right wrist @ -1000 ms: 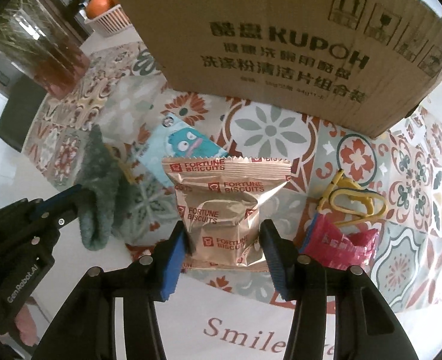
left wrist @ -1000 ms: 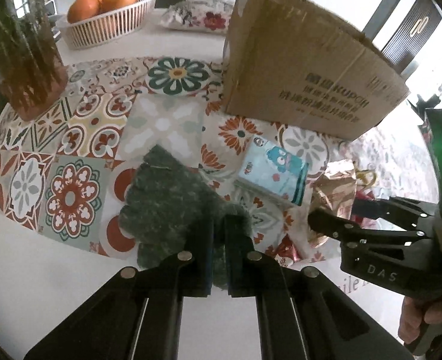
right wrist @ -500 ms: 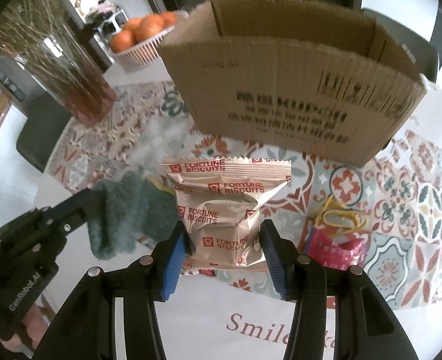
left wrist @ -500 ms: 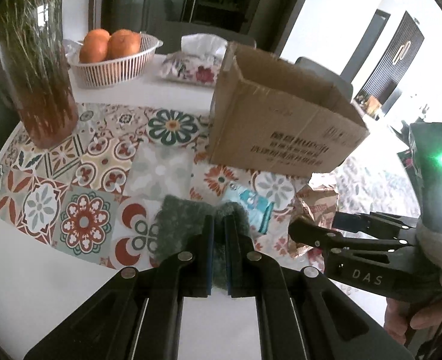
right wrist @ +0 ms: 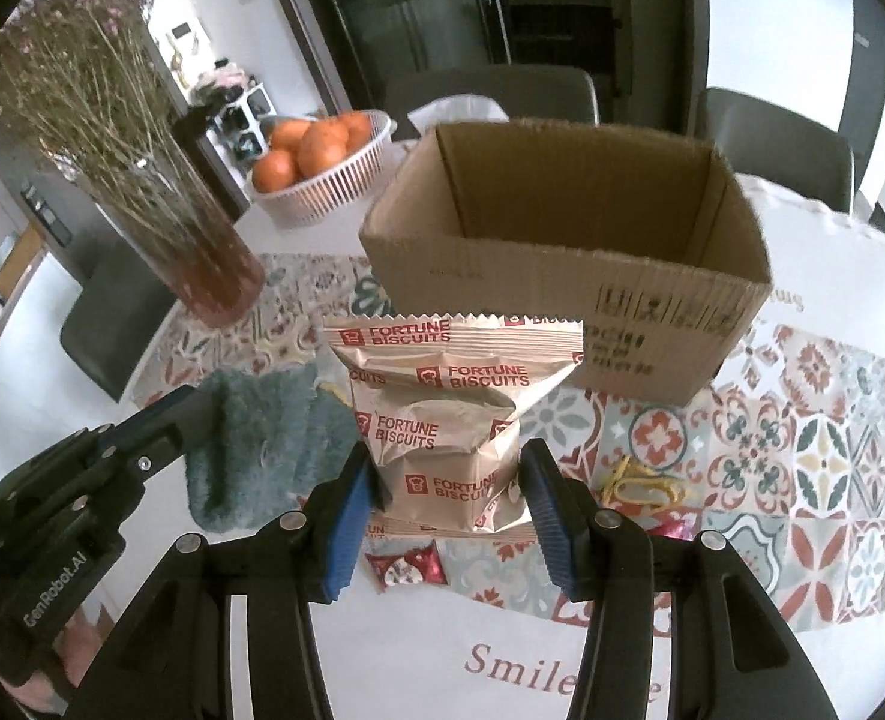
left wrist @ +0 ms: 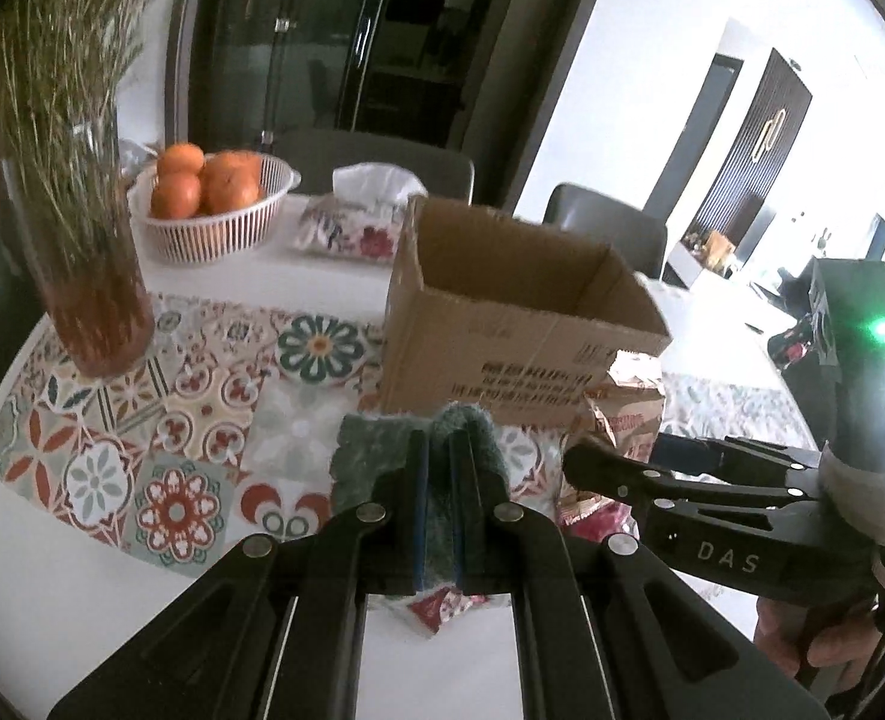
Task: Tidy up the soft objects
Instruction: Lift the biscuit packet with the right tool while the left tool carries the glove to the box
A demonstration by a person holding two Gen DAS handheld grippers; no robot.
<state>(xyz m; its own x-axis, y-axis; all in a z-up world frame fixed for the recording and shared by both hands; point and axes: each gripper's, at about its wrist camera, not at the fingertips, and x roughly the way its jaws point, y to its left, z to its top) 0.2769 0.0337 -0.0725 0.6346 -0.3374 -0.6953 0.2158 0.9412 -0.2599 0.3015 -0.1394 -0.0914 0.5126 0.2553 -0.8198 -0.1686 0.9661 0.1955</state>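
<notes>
Two grippers are held above a patterned tablecloth (right wrist: 832, 462). The left gripper (left wrist: 437, 462) is clamped on a green fuzzy glove (left wrist: 370, 456), seen at 9 o'clock in the right wrist view. The right gripper (right wrist: 448, 474) is clenched around a biscuit packet (right wrist: 442, 408). An open cardboard box (right wrist: 562, 282) stands at 12 o'clock, beyond both held items.

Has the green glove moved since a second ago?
Yes. The green glove, clamped in the left hand-held gripper, has risen off the patterned mat toward the rim of the cardboard box.
</notes>
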